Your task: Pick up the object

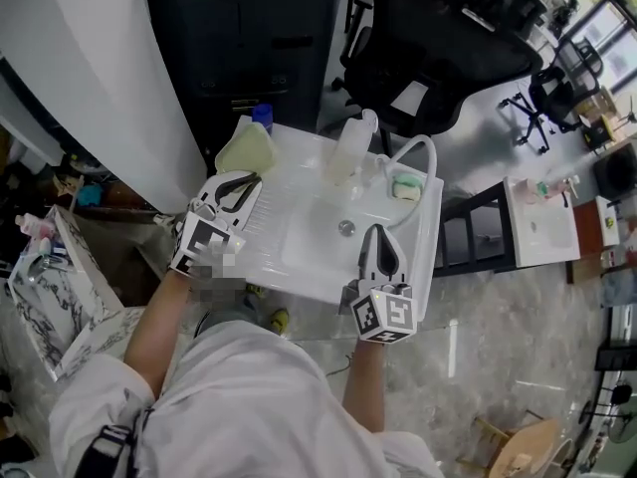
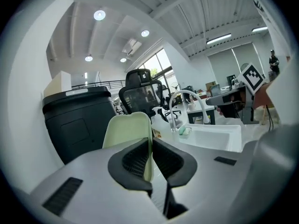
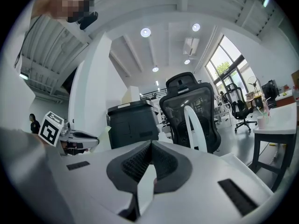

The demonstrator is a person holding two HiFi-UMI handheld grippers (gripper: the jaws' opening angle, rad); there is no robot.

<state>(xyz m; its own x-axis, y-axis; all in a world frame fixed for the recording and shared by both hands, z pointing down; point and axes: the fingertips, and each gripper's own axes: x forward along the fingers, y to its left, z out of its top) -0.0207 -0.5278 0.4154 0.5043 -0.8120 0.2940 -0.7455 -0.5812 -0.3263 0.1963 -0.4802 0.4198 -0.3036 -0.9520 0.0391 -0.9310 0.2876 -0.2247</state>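
Observation:
A pale green flat object with rounded corners stands tilted at the back left corner of the white sink unit. My left gripper reaches it from the front. In the left gripper view the object rises just behind the jaws, and its thin edge runs down between the pads, so my left gripper is shut on that edge. My right gripper hovers over the sink's front right part. Its jaws meet at the tips with nothing between them.
A curved white faucet, a clear soap bottle and a dish with green soap line the sink's back. Behind stand a black cabinet and a black office chair. A marbled basin lies at the left.

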